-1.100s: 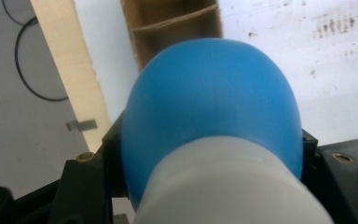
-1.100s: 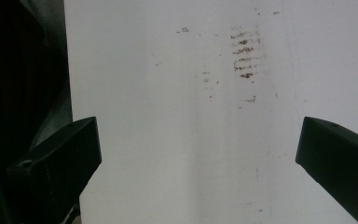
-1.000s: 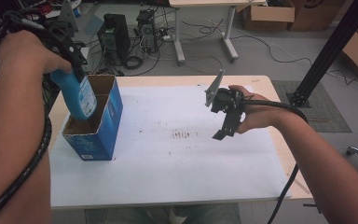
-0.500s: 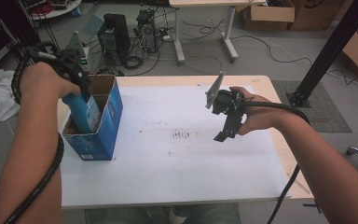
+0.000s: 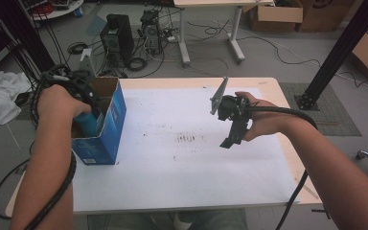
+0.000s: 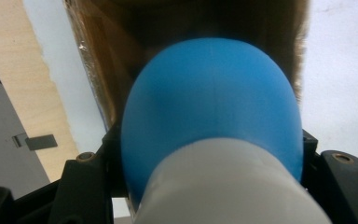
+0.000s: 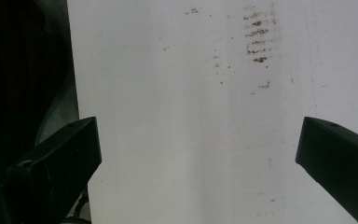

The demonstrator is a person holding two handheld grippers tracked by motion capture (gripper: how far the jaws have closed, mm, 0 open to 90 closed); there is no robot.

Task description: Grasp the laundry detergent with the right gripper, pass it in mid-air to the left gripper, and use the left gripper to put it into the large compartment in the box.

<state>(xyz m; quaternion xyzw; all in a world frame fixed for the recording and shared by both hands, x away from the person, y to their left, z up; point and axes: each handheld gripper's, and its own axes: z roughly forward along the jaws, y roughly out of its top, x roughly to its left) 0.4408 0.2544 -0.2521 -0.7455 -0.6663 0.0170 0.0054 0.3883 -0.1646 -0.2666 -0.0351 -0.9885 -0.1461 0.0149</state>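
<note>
At the near left of the high view, the person's left forearm reaches forward to the left claw, which is closed on a blue bottle. The left gripper view shows the bottle's rounded blue body pressed between the two black jaws, with a white part of it nearest to the camera. The bottle is inside the open top of the blue cardboard box, and the brown inner walls of the box rise around it. This box stands at the left edge of the tabletop, which is covered with a white sheet.

At the right, the right claw hangs above the middle of the tabletop and points down. In the right gripper view its jaws are wide apart with nothing between them, above the white sheet and some small dark marks.

Beyond the tabletop, two computer towers stand on the floor among cables.
</note>
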